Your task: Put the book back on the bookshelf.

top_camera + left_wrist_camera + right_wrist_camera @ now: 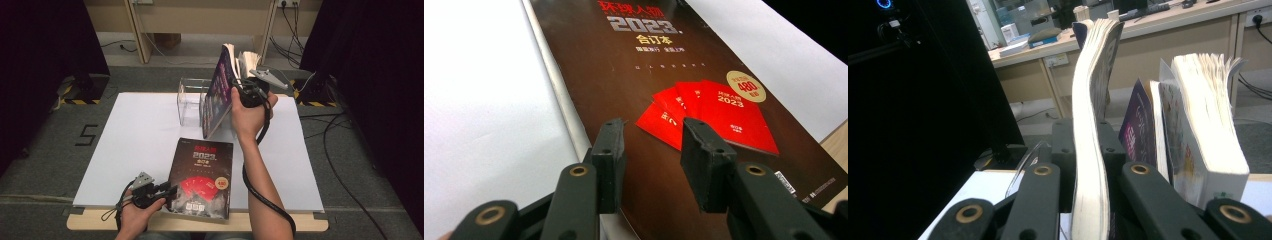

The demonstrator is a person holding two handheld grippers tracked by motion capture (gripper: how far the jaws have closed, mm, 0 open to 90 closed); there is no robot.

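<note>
From the high view, I see my right gripper (248, 89) at the far side of the bench (125, 140), closed on a purple magazine (220, 92) that stands tilted, its lower edge at the clear plastic holder (192, 102). More books (248, 60) already stand just to the right of it. My left gripper (150, 192) rests at the near edge, its jaws apart and holding nothing, at the near left corner of the dark brown book (202, 175) that lies flat on the white sheet. In the left gripper view, I see the left gripper (651, 137) with a clear gap between the jaws, and under them the dark brown book (664, 90) with its red pictures, flat on the bench (479, 100). In the right gripper view, the right gripper (1088, 175) clamps the page edge of the purple magazine (1090, 125), which stands upright and bends a little; the standing books (1203, 125) are just at the right. I judge the work is about in the middle: some books stand in place, this magazine is not yet settled and let go, and the dark brown book is left to pick up.
</note>
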